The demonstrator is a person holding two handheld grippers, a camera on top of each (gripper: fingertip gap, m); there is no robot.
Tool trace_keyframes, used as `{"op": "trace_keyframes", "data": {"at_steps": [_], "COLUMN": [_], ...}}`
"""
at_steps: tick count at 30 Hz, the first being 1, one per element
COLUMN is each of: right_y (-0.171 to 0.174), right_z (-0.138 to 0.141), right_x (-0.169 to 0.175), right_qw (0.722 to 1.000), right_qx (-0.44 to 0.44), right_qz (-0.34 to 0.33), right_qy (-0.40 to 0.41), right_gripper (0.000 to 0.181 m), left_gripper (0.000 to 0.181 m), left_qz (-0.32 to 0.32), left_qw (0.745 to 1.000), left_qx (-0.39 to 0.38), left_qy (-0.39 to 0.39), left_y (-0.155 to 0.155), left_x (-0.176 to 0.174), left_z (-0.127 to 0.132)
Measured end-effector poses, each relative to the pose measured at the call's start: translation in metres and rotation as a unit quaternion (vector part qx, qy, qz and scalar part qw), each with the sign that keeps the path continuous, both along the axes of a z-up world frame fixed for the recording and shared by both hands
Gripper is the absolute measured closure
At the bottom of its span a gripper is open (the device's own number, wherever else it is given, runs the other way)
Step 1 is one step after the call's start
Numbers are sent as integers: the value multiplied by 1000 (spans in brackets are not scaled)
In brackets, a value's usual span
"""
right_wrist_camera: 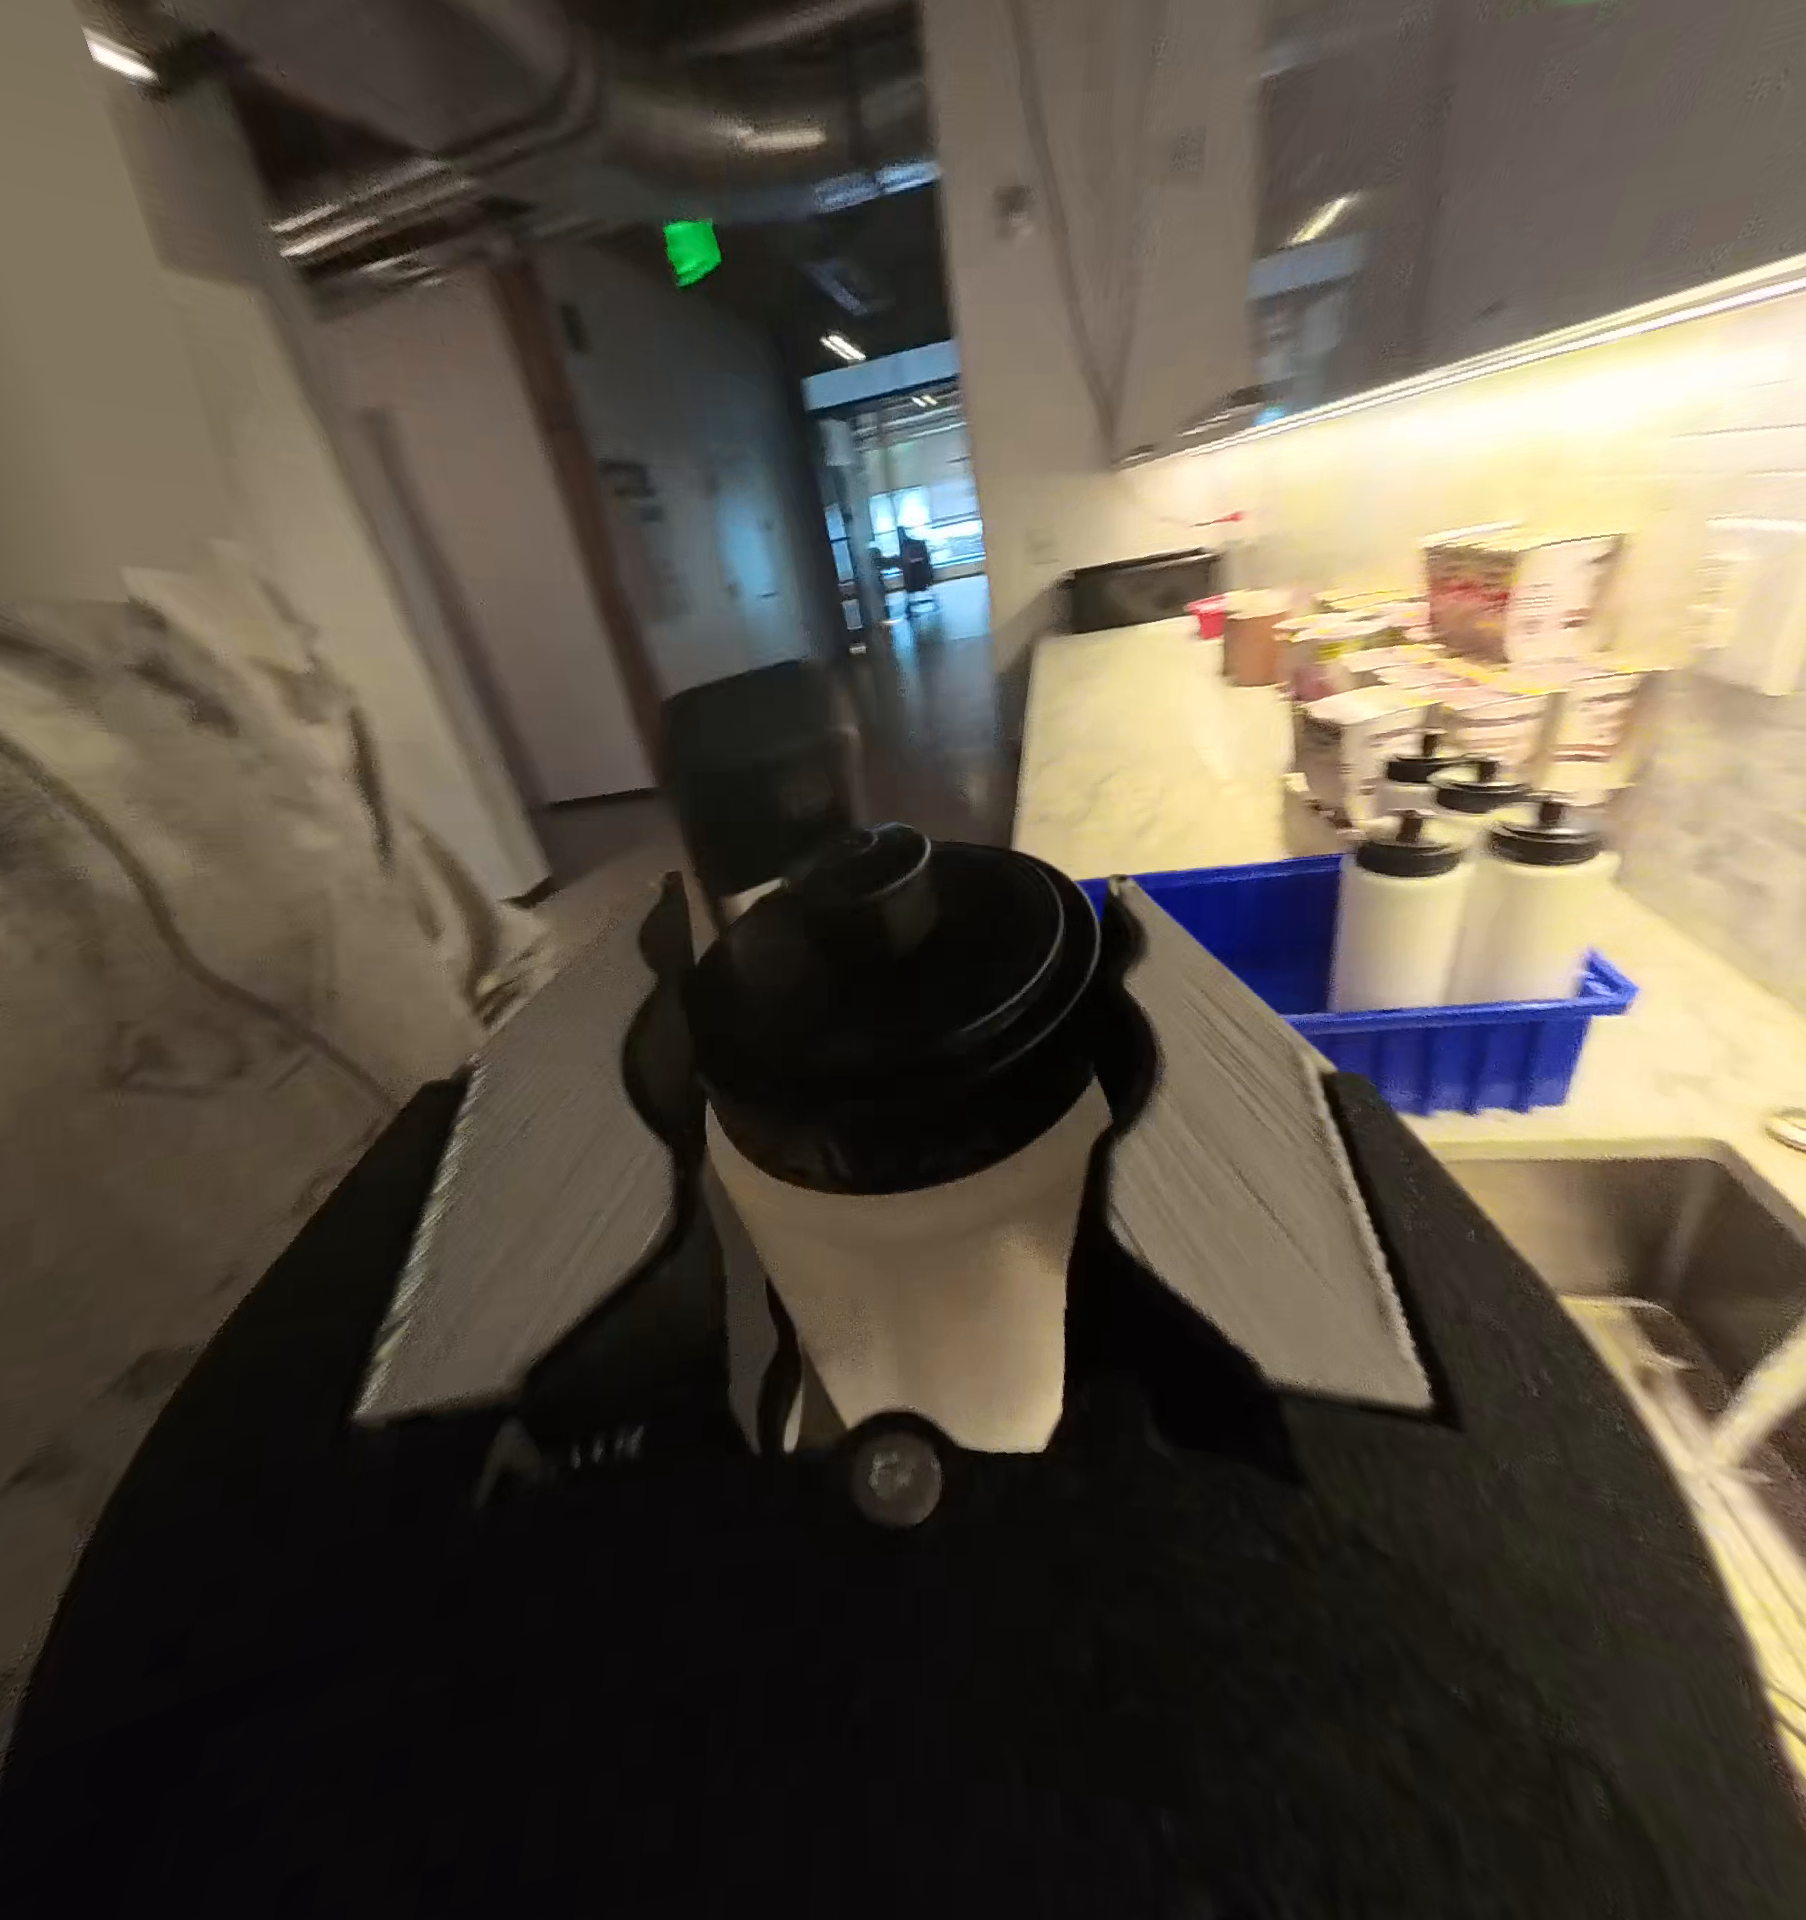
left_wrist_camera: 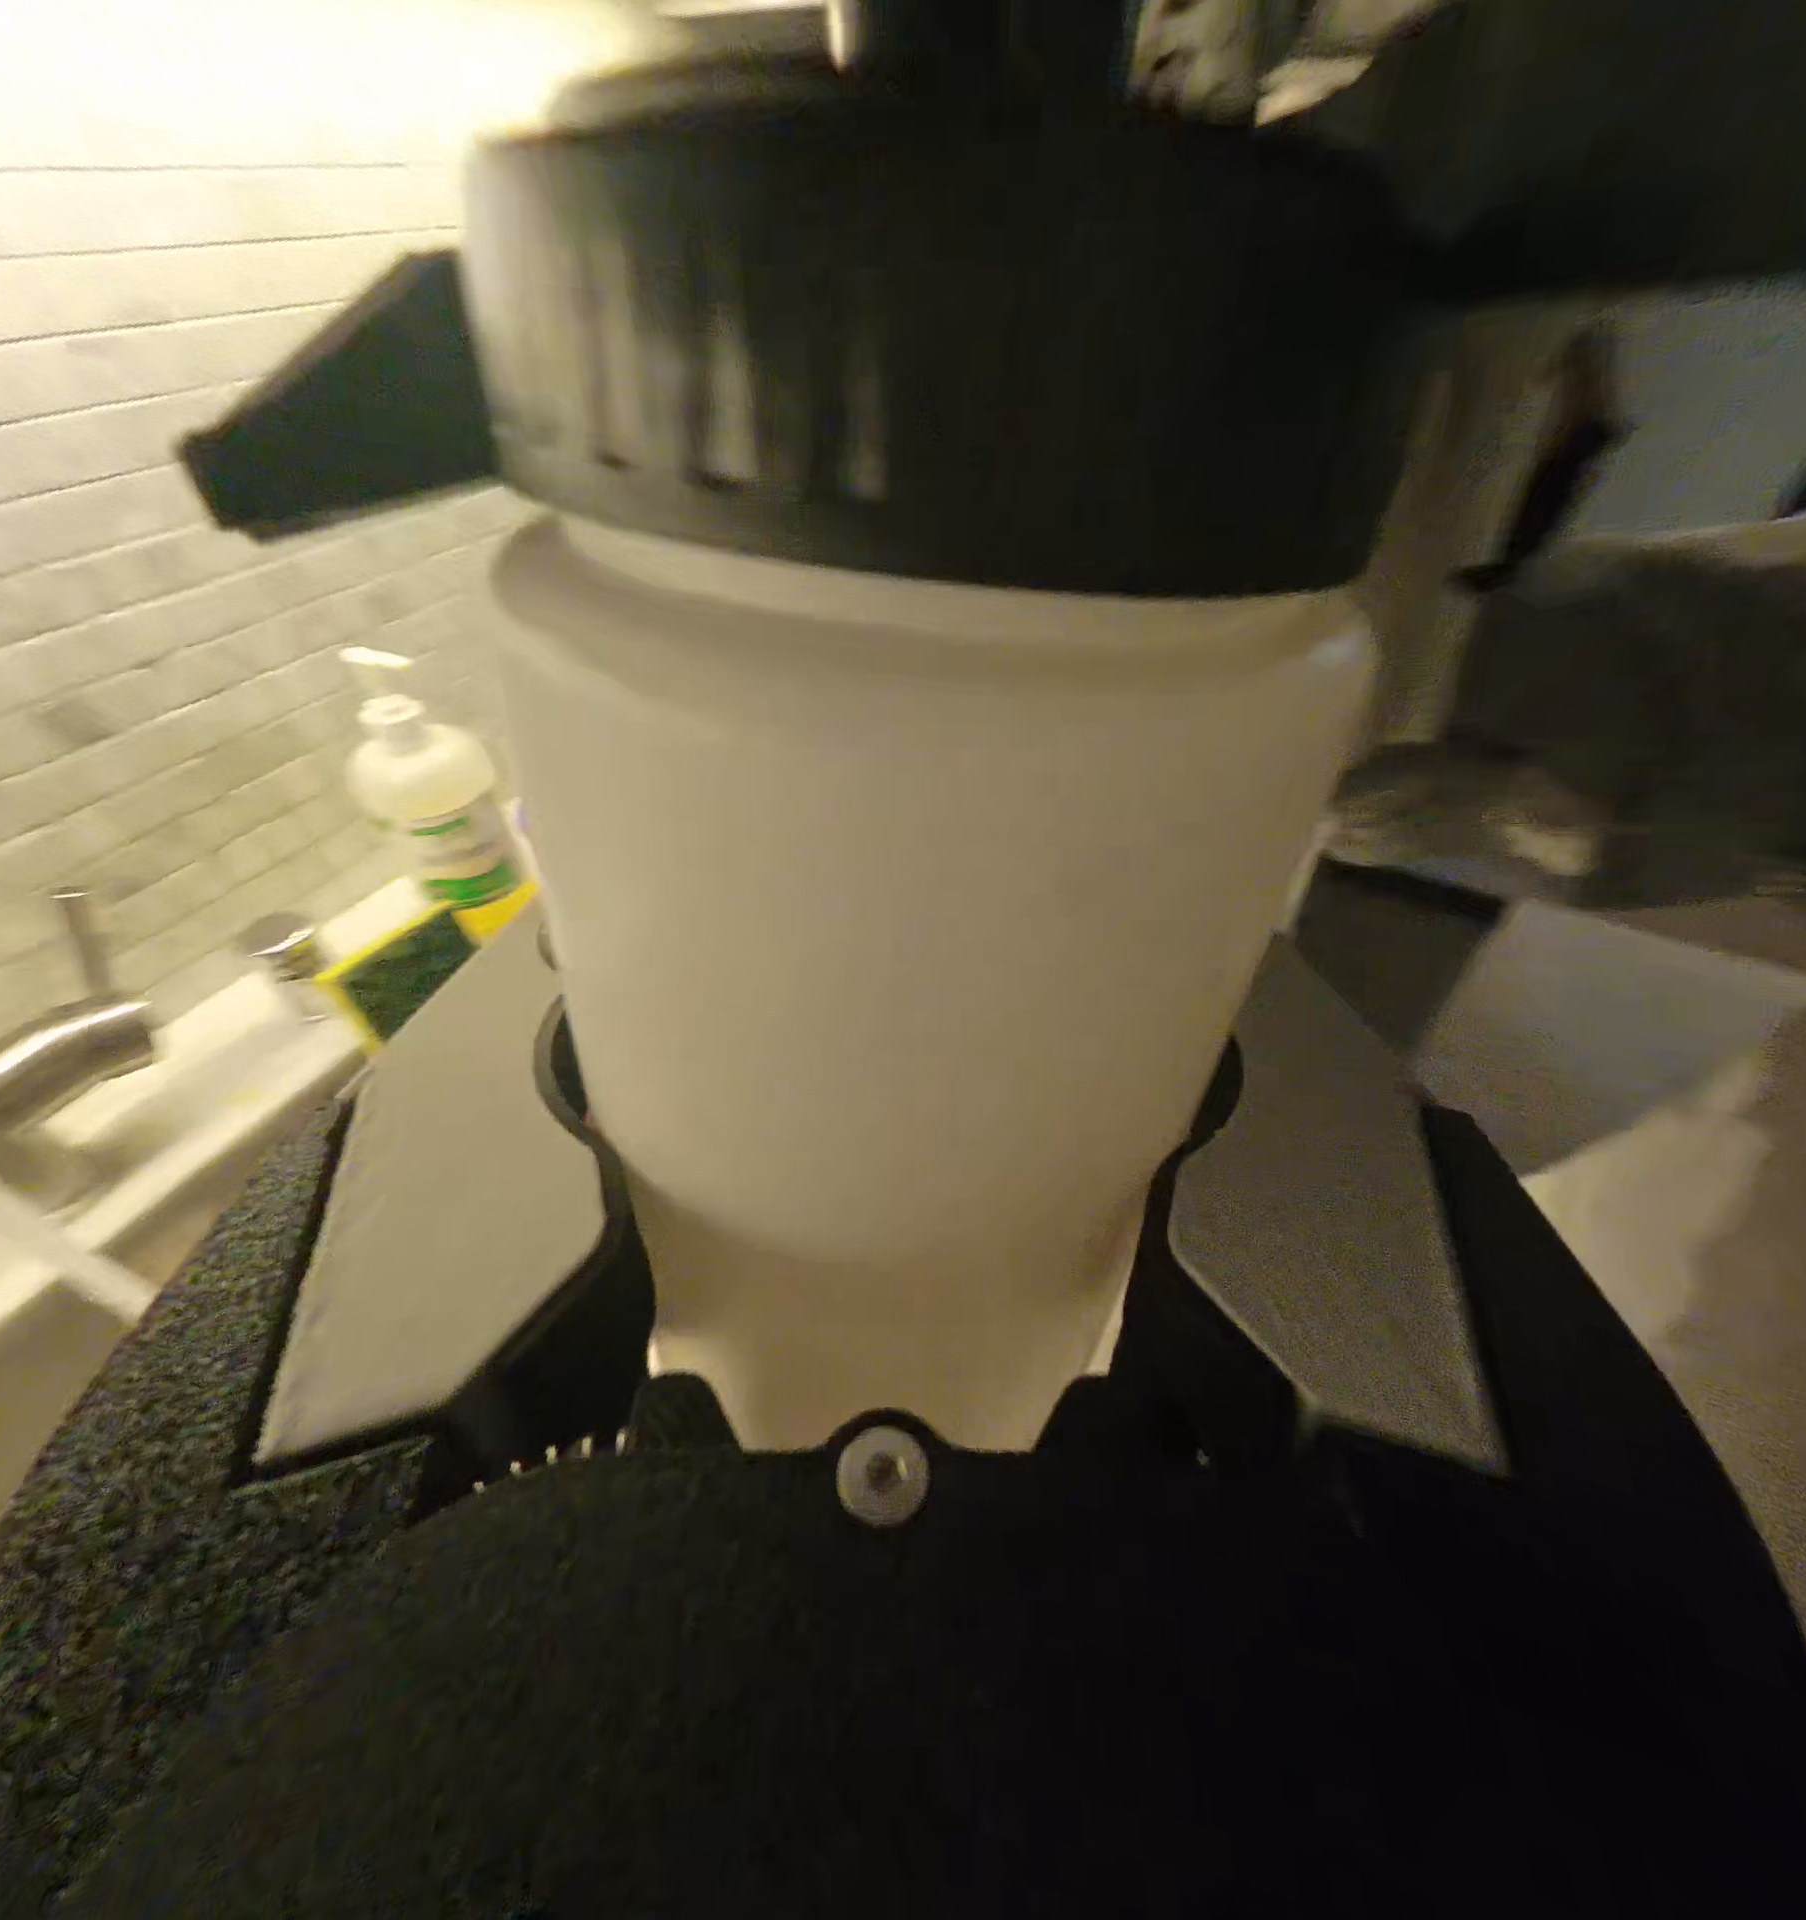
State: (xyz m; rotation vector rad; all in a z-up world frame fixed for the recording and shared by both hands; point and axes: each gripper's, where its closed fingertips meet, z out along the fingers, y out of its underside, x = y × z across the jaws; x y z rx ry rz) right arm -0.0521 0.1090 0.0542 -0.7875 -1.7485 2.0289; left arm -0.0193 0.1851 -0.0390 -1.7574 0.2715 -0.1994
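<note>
A white squeeze bottle (left_wrist_camera: 920,935) with a black ribbed cap (left_wrist_camera: 930,353) fills the left wrist view. My left gripper (left_wrist_camera: 894,1039) is shut on the bottle's white body. My right gripper's black fingers (left_wrist_camera: 327,405) reach in from above on both sides of the cap. In the right wrist view the same bottle (right_wrist_camera: 909,1247) stands upright and my right gripper (right_wrist_camera: 894,935) is shut on its black nozzle cap (right_wrist_camera: 899,1018). The bottle is held in the air beside the sink. Both views are motion-blurred.
A faucet (left_wrist_camera: 57,1049), a pump soap bottle (left_wrist_camera: 431,790) and a yellow-green sponge (left_wrist_camera: 400,966) sit by the tiled wall at left. A blue bin (right_wrist_camera: 1450,1029) holds more white squeeze bottles (right_wrist_camera: 1398,935) on the counter. A steel sink (right_wrist_camera: 1657,1247) lies right. A black bin (right_wrist_camera: 764,779) stands in the hallway.
</note>
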Motion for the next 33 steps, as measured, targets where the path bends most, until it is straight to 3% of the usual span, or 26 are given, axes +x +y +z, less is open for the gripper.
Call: {"op": "trace_keyframes", "data": {"at_steps": [2,6,9,12,15,17,20,24,26,28,30,33], "right_y": [8,4,-9,-30,-31,-23,5,17,15,10,3,-23], "right_z": [1,0,5,16,21,26,32,7,-10,-17,-17,-7], "right_x": [-9,-2,20,68,67,48,20,-4,-16,-26,-31,-20], "right_qw": [998,997,998,964,947,965,998,982,968,966,974,992], "right_qx": [-4,12,16,0,6,12,39,66,75,88,107,126], "right_qz": [-68,-76,52,266,318,257,46,-174,-231,-234,-190,-9], "right_qy": [-13,-11,-15,-16,-49,-50,3,-37,-56,-58,-58,-12], "right_gripper": [104,104,104,103,102,100,93,87,88,102,103,103], "left_gripper": [73,76,78,78,77,76,76,76,75,76,77,77], "left_qz": [21,-6,-104,-265,-315,-287,-168,-14,25,40,24,-47], "left_qw": [1000,1000,994,963,946,953,981,996,998,999,999,998], "left_qx": [5,8,-4,-27,-20,-8,21,23,13,-2,-7,-3], "left_qy": [8,9,-21,-41,-76,-99,-98,-86,-63,-28,-27,-33], "left_y": [3,0,-12,-41,-46,-38,-21,-8,-5,-2,-4,-19], "left_x": [-6,2,28,72,85,75,38,-7,-15,-18,-16,-10], "left_z": [1,3,6,14,23,29,30,15,6,-3,-4,5]}}
